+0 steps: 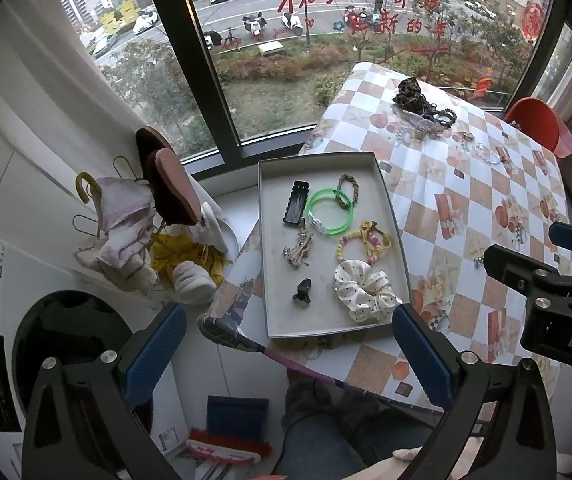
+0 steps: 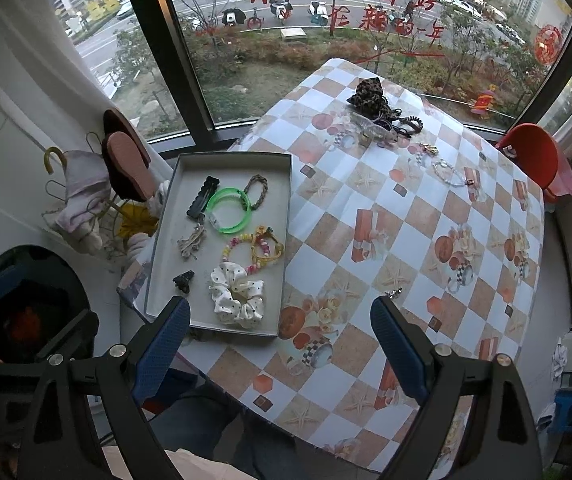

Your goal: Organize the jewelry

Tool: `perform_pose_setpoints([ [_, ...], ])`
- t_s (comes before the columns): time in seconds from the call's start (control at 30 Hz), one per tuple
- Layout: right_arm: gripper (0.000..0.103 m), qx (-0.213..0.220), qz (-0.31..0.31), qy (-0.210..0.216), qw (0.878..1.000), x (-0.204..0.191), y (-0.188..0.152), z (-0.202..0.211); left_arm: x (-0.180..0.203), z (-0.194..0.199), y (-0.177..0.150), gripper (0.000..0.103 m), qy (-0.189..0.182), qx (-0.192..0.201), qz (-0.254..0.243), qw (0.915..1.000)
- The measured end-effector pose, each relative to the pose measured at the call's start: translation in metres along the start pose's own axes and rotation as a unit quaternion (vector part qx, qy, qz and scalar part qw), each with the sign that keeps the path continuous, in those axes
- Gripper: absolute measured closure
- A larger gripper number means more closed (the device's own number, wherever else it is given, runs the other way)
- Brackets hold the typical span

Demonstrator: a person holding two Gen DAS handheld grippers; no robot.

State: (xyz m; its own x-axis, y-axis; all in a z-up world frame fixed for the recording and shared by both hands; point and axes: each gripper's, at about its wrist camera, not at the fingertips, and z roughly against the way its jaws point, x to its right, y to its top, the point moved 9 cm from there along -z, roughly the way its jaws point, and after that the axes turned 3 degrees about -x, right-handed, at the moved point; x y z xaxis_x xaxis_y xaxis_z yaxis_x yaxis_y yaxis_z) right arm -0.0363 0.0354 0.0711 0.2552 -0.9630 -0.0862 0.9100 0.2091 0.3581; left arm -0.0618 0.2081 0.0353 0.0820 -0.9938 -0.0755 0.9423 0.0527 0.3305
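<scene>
On the checkered worktop (image 2: 365, 208), a shallow grey tray (image 2: 289, 216) already holds several sorted pieces: a green bangle (image 2: 228, 210), a beaded bracelet (image 2: 242, 246) and a white dotted scrunchie (image 2: 238, 294) among them. Unsorted jewelry remains in a pile (image 2: 381, 120) at the far side, with a clear bead bracelet (image 2: 447, 172) lying loose to its right. Both tools hang empty with jaws spread wide: the left hand-held gripper (image 1: 289, 352) sits over the tray's near edge, the right hand-held gripper (image 2: 280, 348) over bare cloth. The pile lies ahead and slightly right of the right one, which seems nearer, so that side probably reaches next.
</scene>
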Motion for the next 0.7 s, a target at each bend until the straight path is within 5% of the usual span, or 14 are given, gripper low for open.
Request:
perform_pose_setpoints([
  [0.7, 0.010, -0.002, 0.001, 0.003, 1.000, -0.0043, -0.0069, -0.0017, -0.0005, -0.0003, -0.0047, 0.000, 0.000, -0.002, 0.000, 1.0000],
])
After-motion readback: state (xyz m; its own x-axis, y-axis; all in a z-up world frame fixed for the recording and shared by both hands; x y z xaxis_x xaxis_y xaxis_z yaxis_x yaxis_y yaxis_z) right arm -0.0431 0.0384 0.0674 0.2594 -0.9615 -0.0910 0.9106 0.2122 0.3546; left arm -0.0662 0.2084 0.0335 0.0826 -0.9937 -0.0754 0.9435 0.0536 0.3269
